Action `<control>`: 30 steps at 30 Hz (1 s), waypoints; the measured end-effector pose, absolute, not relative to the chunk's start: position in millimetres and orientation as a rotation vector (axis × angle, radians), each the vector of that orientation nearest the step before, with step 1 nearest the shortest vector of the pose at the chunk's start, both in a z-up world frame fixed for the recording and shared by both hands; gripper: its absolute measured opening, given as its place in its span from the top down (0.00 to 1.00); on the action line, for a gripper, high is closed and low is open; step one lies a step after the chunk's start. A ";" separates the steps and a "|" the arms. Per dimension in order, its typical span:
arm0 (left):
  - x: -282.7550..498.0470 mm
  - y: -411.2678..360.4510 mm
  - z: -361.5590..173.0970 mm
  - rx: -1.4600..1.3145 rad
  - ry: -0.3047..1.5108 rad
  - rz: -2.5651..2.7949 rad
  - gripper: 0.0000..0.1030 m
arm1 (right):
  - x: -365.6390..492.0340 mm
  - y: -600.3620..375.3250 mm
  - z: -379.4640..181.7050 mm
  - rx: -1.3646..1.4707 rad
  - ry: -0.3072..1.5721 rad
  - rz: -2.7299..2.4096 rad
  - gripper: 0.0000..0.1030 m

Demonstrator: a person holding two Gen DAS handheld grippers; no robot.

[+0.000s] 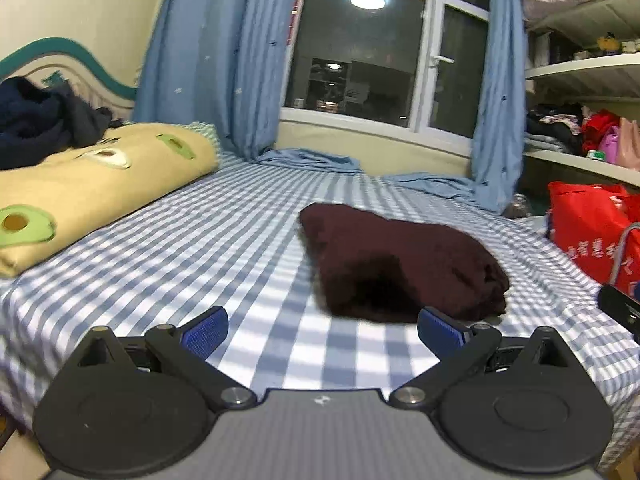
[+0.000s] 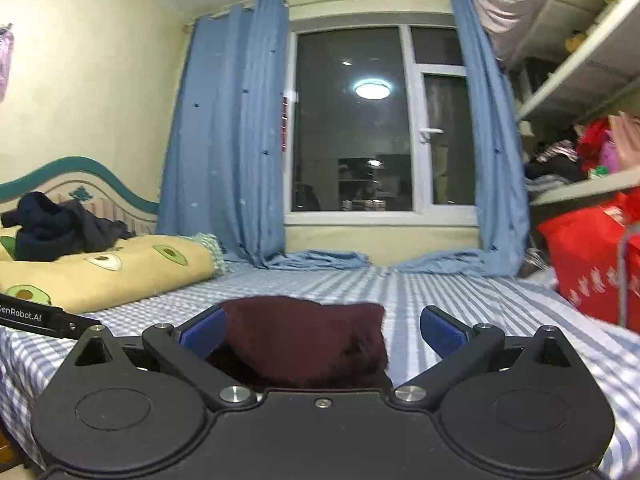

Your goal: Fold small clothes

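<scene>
Avocado-print quilt (image 1: 92,196) left, red bag (image 1: 592,232) right of garment (image 1: 400,264)

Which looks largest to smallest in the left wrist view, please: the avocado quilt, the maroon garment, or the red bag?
1. avocado quilt
2. maroon garment
3. red bag, though the frame edge cuts it off, so its true extent is unsure.

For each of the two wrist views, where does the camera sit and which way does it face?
Left wrist: behind the open left gripper, low over the checked bed sheet, facing the window; maroon folded garment ahead right.
Right wrist: behind the open right gripper, facing the same window; the garment lies between its fingers, unclamped.
Shared: garment, window, avocado quilt, red bag.
</scene>
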State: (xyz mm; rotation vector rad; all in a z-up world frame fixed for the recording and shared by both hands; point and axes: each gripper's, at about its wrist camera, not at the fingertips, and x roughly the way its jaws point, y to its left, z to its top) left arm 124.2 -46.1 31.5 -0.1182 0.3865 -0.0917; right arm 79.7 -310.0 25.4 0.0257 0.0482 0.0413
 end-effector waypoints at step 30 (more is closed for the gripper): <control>103.1 -41.1 -22.4 -0.037 0.404 0.027 0.01 | 60.4 -294.8 -34.2 0.034 0.107 0.000 0.00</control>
